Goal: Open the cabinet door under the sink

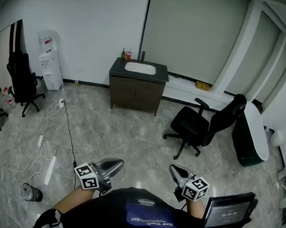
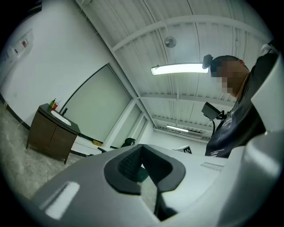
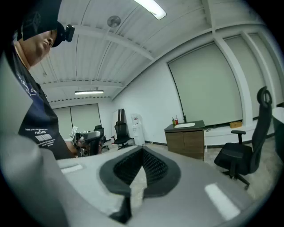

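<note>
The dark wood cabinet (image 1: pixel 136 93) with a white sink basin (image 1: pixel 140 68) in its top stands against the far wall, across the room. Its two doors look closed. It also shows small in the left gripper view as the cabinet (image 2: pixel 51 135) at the left, and in the right gripper view as the cabinet (image 3: pixel 186 142) right of centre. My left gripper (image 1: pixel 115 164) and right gripper (image 1: pixel 174 170) are held close to my body, far from the cabinet. Both are shut with nothing between the jaws, as the left gripper (image 2: pixel 142 150) and right gripper (image 3: pixel 142 153) show in their own views.
A black office chair (image 1: pixel 204 125) stands on the marble floor right of the line to the cabinet. A water dispenser (image 1: pixel 50 60) and another black chair (image 1: pixel 21 80) are at the left wall. Cables and power strips (image 1: pixel 49 145) trail along the floor at left. A screen (image 1: pixel 228 212) sits by my right side.
</note>
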